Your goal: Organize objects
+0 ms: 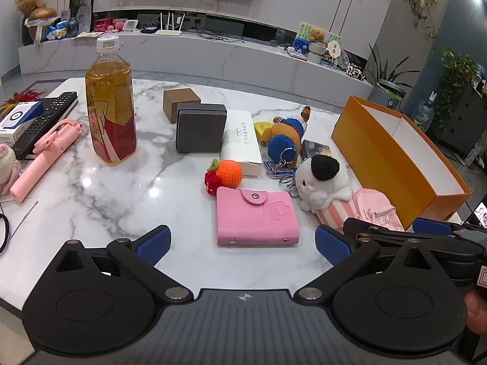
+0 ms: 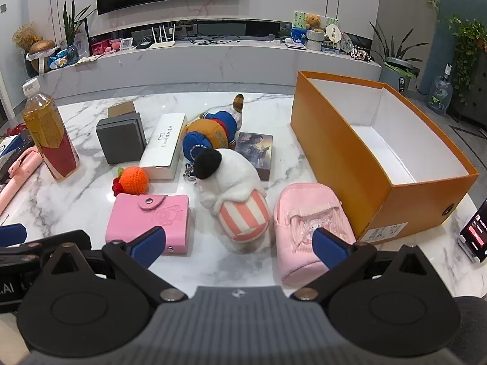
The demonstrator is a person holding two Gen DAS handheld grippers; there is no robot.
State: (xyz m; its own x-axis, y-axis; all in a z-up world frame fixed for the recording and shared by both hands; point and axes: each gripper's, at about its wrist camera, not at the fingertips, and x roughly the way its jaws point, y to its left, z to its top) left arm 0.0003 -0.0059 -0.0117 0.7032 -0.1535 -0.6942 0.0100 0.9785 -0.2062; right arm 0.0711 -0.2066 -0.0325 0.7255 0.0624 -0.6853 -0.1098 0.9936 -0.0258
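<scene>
Orange box [image 2: 359,164] sat open at the table's [image 2: 76,200] right side, nothing visible inside. Pink pouch [image 2: 307,228] lay just beside the box's near left corner; striped plush [image 2: 234,194] left of the pouch, pink card wallet [image 2: 149,222] further left. Crochet orange [image 2: 134,180], white carton [image 2: 164,149], grey box [image 2: 121,141] and tea bottle [image 2: 48,133] were well left of the box. My right gripper [image 2: 240,243] and left gripper [image 1: 243,243] were both spread wide, holding nothing.
</scene>
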